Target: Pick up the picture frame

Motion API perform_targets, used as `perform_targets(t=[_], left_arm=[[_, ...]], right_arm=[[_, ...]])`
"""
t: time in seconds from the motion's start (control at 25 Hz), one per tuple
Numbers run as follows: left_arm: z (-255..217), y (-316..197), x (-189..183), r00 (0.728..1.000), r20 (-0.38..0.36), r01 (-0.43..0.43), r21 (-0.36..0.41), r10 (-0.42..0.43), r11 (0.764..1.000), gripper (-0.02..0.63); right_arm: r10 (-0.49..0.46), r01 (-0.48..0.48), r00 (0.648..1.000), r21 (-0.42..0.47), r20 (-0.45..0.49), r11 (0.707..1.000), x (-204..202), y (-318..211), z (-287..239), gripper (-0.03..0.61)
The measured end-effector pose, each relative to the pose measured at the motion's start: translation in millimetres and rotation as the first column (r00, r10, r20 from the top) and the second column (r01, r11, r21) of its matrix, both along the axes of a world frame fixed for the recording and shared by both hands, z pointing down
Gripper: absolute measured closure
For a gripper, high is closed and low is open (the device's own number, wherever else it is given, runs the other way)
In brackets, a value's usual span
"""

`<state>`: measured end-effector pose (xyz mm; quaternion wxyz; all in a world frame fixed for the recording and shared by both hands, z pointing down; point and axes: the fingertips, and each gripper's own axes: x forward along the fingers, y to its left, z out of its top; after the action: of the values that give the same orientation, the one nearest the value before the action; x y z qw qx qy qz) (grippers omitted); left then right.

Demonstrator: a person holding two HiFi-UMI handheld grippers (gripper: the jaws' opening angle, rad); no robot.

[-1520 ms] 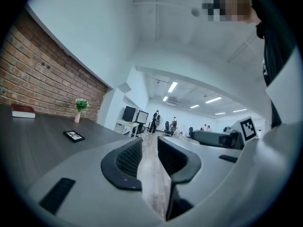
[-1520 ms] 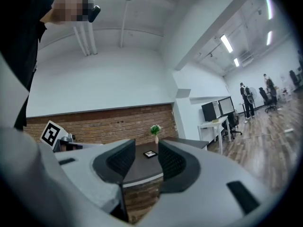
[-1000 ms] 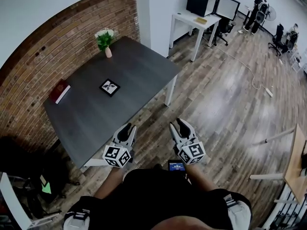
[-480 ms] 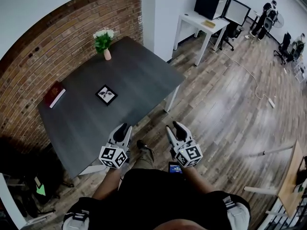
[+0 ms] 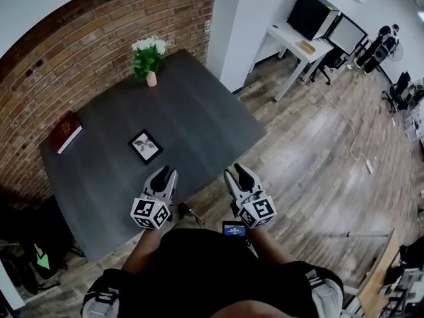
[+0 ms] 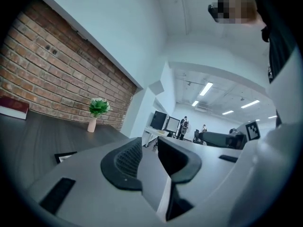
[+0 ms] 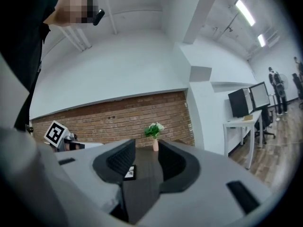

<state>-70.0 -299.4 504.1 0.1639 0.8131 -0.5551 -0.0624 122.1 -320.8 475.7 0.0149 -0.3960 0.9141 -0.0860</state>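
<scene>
A small black picture frame lies flat near the middle of the dark grey table. My left gripper hovers at the table's near edge, a short way in front of the frame, jaws apart and empty. Over the floor just off the table's corner, my right gripper is also open and empty. In the left gripper view the frame peeks out left of the left gripper. In the right gripper view the frame shows between the jaws of the right gripper, still far off.
A potted plant stands at the table's far edge by the brick wall. A red book lies at the far left corner. A white desk with monitors and people are far right. Wooden floor stretches right.
The person has stepped closer to the table. Both grippers have come forward with it, the left now reaching the table's edge nearer the frame. Both stay open.
</scene>
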Motion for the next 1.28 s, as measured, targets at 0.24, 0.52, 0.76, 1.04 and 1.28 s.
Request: perform_targets(t=[0.24,0.52,0.76,1.04,1.28], left_arm=[[14,-55,-69,0.99,-0.017,0.139,-0.083,-0.14,0.987,0.523],[47,-70,-146,0.948,-0.005,0.312,-0.186,-0.318,0.932,0.518],[114,-77,-191,0.905,0.027,0.4,-0.399,-0.425,0.825,0.483],[180,-108,-230,0.869,0.041,0.436,-0.537,-0.494,0.722,0.472],[227,-111,-248,0.864,0.077,0.428,-0.631,-0.497,0.647,0.468]], right_arm=[[-0.158,0.159,0.986,0.001,-0.061,0.987,-81,-81,-5,0.425],[-0.424,0.422,0.902,-0.048,-0.079,0.905,-192,-122,13,0.423],[-0.644,0.611,0.76,-0.244,-0.087,0.753,-269,-146,83,0.423],[-0.744,0.624,0.66,-0.477,-0.104,0.619,-333,-182,183,0.423],[-0.784,0.537,0.604,-0.655,-0.141,0.532,-358,-177,258,0.425]])
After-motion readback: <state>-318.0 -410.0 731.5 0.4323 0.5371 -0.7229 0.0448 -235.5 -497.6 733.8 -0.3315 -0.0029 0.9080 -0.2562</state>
